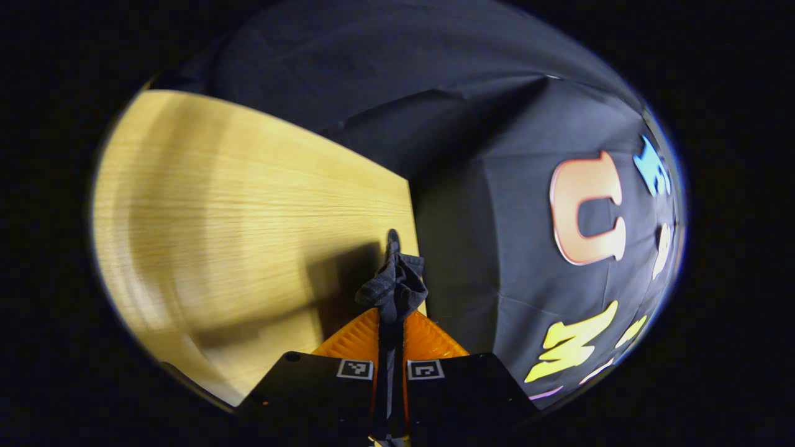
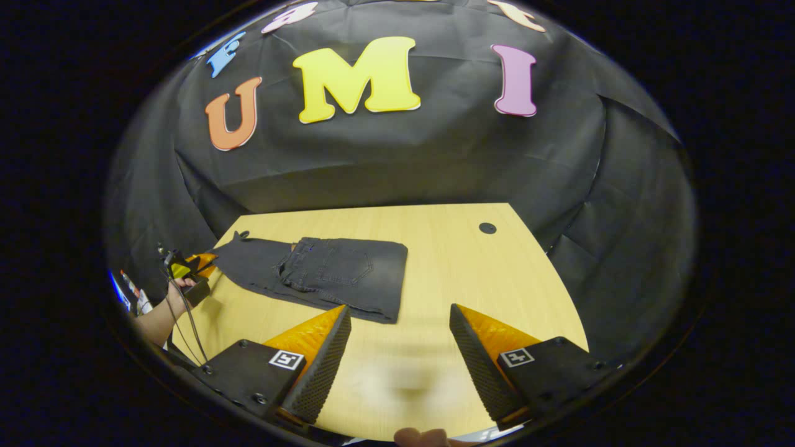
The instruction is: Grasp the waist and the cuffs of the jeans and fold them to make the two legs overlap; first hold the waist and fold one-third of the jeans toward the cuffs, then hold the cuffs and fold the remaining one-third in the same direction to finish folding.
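Dark jeans (image 2: 323, 273) lie partly folded on the left part of a pale wooden table (image 2: 472, 273), waist section doubled over on top, back pocket facing up. Their far left end is lifted off the table, pinched in the left gripper (image 2: 197, 264), held by a hand (image 2: 180, 287). In the left gripper view, that gripper (image 1: 390, 310) is clenched on bunched dark cloth. The right gripper (image 2: 400, 326) hovers released above the table, near the jeans' edge.

Left claw (image 1: 390, 310) clamped closed; right claw (image 2: 400, 323) spread wide.
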`<action>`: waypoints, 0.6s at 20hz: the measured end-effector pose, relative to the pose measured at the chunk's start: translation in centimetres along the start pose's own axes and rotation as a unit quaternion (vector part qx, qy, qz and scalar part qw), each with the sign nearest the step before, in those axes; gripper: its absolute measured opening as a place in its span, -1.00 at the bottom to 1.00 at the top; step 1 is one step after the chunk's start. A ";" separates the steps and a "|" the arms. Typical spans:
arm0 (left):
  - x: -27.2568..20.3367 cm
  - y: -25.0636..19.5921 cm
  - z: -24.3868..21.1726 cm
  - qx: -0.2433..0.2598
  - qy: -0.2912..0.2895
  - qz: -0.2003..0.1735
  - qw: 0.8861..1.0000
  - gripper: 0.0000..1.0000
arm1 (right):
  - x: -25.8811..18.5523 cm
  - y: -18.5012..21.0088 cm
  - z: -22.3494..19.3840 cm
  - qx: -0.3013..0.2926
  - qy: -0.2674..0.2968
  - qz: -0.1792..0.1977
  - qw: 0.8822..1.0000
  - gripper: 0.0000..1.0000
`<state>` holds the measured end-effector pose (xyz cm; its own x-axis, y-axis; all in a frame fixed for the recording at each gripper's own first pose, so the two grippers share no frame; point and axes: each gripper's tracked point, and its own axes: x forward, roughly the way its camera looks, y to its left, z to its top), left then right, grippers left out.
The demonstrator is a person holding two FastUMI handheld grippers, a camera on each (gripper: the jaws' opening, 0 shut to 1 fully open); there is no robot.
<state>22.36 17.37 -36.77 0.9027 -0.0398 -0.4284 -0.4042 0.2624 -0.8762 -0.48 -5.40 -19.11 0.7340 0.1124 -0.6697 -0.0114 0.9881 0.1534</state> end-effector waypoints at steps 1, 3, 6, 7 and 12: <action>-0.5 -1.8 -0.4 0.036 -0.003 -0.007 0.999 -0.89 | -0.8 -0.6 0.2 0.006 -0.009 -0.002 1.000 0.87; -1.7 -5.9 -1.5 0.101 -0.012 -0.025 0.994 -0.89 | -1.9 -1.5 0.4 0.021 -0.022 -0.005 1.000 0.96; -2.5 -12.1 -4.6 0.189 -0.018 -0.050 0.981 -0.88 | -3.8 -3.1 0.4 0.044 -0.041 -0.013 0.998 0.87; -3.0 -13.9 -6.3 0.224 -0.016 -0.057 0.973 -0.89 | -4.3 -3.5 0.2 0.054 -0.044 -0.014 0.997 0.87; -3.6 -20.2 -16.2 0.404 -0.016 -0.098 0.909 -0.89 | -6.3 -6.1 -1.7 0.102 -0.047 -0.029 0.993 0.87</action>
<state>24.85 -3.41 -21.08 0.9549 -0.1382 -0.2630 -0.0060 0.8761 -0.4820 -6.23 -11.94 -17.05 0.7895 0.0366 -0.6127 0.1639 0.9494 0.2679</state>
